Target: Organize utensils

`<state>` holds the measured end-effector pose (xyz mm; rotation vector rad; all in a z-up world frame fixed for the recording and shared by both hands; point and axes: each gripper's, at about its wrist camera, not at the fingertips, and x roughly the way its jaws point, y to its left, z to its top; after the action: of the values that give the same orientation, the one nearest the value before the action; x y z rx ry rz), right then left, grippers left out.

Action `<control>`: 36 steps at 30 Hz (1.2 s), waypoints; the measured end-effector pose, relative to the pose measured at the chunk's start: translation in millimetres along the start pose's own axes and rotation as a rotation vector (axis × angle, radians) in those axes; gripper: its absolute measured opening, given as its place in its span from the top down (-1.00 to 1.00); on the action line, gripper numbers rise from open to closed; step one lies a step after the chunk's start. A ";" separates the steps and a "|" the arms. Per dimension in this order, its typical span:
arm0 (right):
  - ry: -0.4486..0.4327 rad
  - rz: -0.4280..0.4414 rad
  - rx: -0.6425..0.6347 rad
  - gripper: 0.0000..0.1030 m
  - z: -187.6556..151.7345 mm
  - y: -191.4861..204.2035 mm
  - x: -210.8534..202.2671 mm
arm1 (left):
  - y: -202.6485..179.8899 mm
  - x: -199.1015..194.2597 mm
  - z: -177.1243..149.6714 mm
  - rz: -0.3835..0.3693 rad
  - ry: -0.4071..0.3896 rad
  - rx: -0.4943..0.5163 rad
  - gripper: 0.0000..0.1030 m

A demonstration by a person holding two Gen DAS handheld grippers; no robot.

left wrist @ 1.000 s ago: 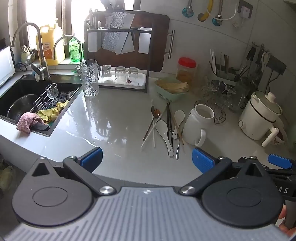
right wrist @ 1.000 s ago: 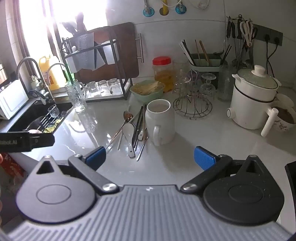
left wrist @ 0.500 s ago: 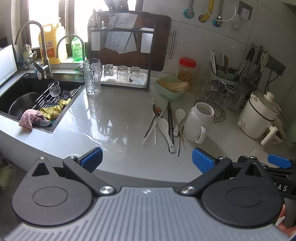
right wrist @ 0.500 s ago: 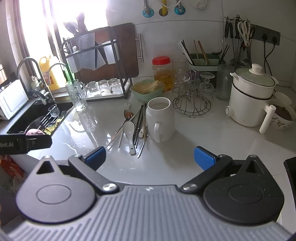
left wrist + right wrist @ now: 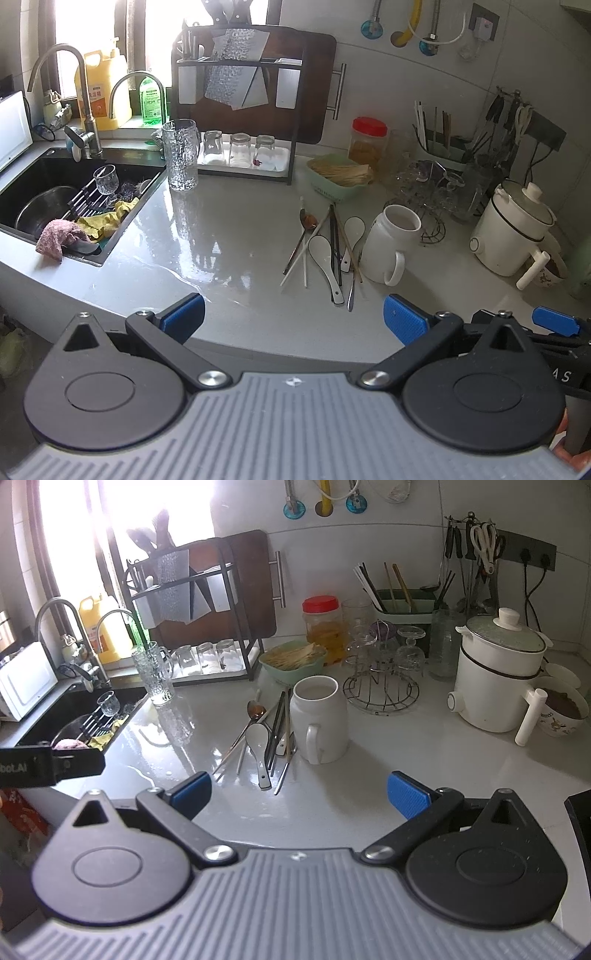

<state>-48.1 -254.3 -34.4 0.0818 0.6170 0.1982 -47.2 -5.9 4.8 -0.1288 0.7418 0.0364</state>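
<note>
Blue-padded fingers (image 5: 404,319) of the left gripper (image 5: 293,314) stand wide apart, holding nothing, above the near edge of the grey table (image 5: 229,236). The right gripper (image 5: 299,792) is likewise spread and empty. Beyond them a loose heap of utensils (image 5: 267,734), spoons and chopsticks, lies on the table just left of a white mug (image 5: 319,718). Farther back, against the wall, stands a green utensil holder (image 5: 404,603).

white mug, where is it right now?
The white mug stands upright on the counter, centre of the right wrist view, with the loose utensils lying just left of it and the wire glass rack behind to its right.
</note>
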 end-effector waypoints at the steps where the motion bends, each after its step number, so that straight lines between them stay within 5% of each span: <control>1: 0.001 0.001 0.000 -1.00 0.2 -0.3 0.2 | 0.1 0.0 0.0 0.000 -0.001 -0.001 -1.00; 36: 0.016 0.003 0.019 -1.00 -15.7 -1.5 -7.9 | 4.0 -6.9 -12.9 -0.035 0.043 0.010 -1.00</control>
<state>-63.3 -257.1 -42.8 0.0993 0.6348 0.1966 -61.2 -3.5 -0.3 -0.1335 0.7820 -0.0039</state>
